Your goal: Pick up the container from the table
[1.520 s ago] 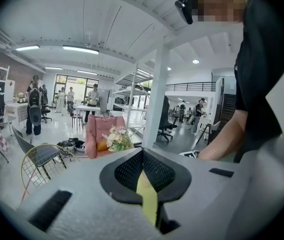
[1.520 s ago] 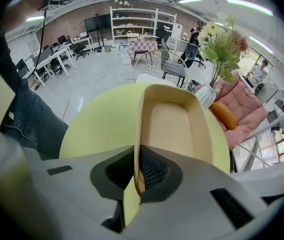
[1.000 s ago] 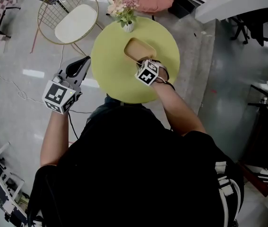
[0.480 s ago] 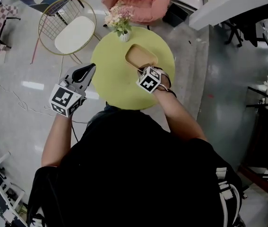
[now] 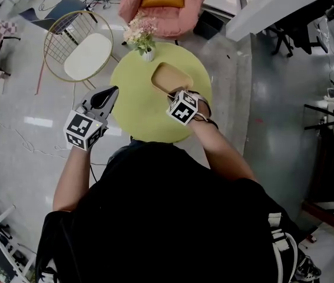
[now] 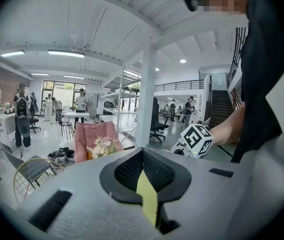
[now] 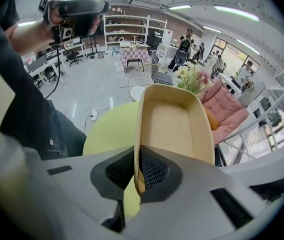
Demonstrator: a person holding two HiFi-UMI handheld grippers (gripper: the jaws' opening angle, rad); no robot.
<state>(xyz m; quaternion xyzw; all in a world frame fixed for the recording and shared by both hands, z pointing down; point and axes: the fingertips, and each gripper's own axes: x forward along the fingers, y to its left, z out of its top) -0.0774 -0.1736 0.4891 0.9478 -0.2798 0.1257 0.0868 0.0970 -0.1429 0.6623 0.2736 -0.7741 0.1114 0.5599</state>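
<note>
Right gripper view: right gripper (image 7: pixel 137 170) pinches container (image 7: pixel 174 129) rim over the table (image 7: pixel 106 131).

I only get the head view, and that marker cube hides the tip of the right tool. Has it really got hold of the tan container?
Observer: Yes. In the right gripper view the right tool is shut on the wall at the near end of the container, with one pad inside it and one outside.
Operator: Is anything in it?
Observer: Nothing in the part that view shows, only a bare tan floor.
Operator: And the left tool, is it carrying something?
Observer: No. The left gripper view shows the left tool shut, with nothing between its pads.
</note>
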